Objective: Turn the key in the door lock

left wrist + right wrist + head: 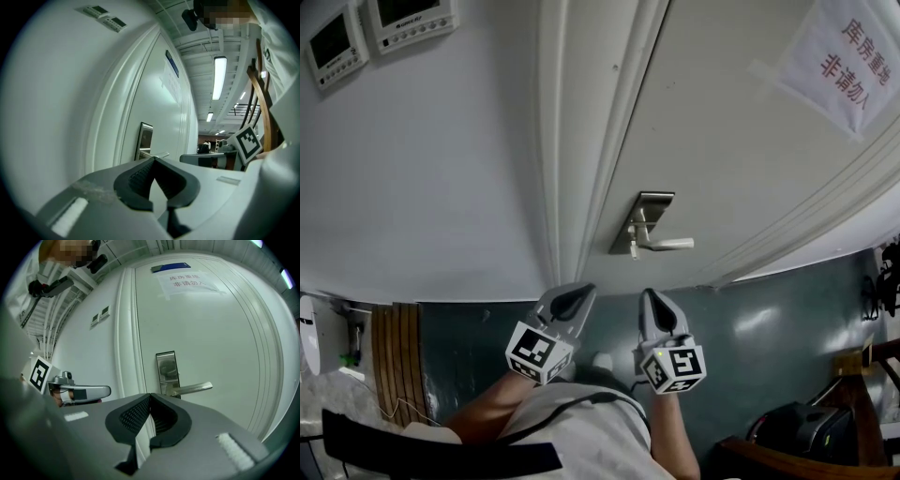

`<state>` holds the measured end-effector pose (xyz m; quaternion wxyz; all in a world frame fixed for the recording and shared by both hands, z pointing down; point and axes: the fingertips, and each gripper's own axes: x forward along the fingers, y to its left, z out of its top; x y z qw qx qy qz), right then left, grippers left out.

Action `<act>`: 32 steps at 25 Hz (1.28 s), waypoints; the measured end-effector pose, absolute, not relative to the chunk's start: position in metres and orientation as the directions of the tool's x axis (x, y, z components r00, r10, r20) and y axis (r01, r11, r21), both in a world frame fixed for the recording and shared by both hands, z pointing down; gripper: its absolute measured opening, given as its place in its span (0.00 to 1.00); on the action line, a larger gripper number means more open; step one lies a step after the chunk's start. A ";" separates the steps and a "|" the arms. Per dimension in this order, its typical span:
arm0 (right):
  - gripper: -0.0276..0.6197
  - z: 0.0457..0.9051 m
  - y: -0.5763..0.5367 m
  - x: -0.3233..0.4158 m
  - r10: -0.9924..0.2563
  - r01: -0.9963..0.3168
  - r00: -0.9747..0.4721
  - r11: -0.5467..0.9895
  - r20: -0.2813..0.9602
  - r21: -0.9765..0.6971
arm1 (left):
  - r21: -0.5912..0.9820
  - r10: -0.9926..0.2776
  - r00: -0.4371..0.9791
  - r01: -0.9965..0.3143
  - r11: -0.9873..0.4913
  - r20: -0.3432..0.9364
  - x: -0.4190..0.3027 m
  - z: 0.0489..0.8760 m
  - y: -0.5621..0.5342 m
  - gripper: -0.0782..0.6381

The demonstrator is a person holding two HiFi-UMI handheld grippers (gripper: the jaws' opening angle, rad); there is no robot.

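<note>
A white door carries a metal lock plate (645, 217) (167, 369) with a lever handle (667, 244) (192, 389) pointing right. I see no key in the lock or in either gripper. My left gripper (574, 298) (153, 159) and right gripper (653, 302) (150, 394) are held side by side below the lock, short of the door. Both point towards the door with jaws shut and nothing between them. The lock plate (144, 139) appears edge-on in the left gripper view. In the right gripper view the left gripper (84, 392) shows at the left.
The door frame (572, 141) runs left of the lock, with two wall control panels (337, 42) beyond it. A paper notice (848, 56) is taped high on the door. A black bag (806, 431) and wooden furniture (862, 375) stand at the lower right.
</note>
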<state>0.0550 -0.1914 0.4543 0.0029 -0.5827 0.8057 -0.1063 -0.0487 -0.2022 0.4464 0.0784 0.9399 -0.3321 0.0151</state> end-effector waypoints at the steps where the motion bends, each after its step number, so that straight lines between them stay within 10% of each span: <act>1: 0.06 0.456 -0.192 0.055 -0.938 -0.936 -0.325 0.302 0.120 -0.179 | 0.131 -0.625 0.776 -0.630 -0.766 0.080 -0.049 0.445 -0.202 0.11; 15: 0.07 0.478 -0.223 0.065 -0.881 -0.866 -0.457 0.410 0.119 -0.286 | 0.128 -0.709 0.699 -0.715 -0.687 0.095 -0.038 0.447 -0.206 0.11; 32: 0.33 0.551 -0.282 0.071 -0.799 -0.609 -0.590 0.349 0.113 -0.713 | 0.117 -0.737 0.659 -0.752 -0.649 0.147 -0.003 0.465 -0.217 0.11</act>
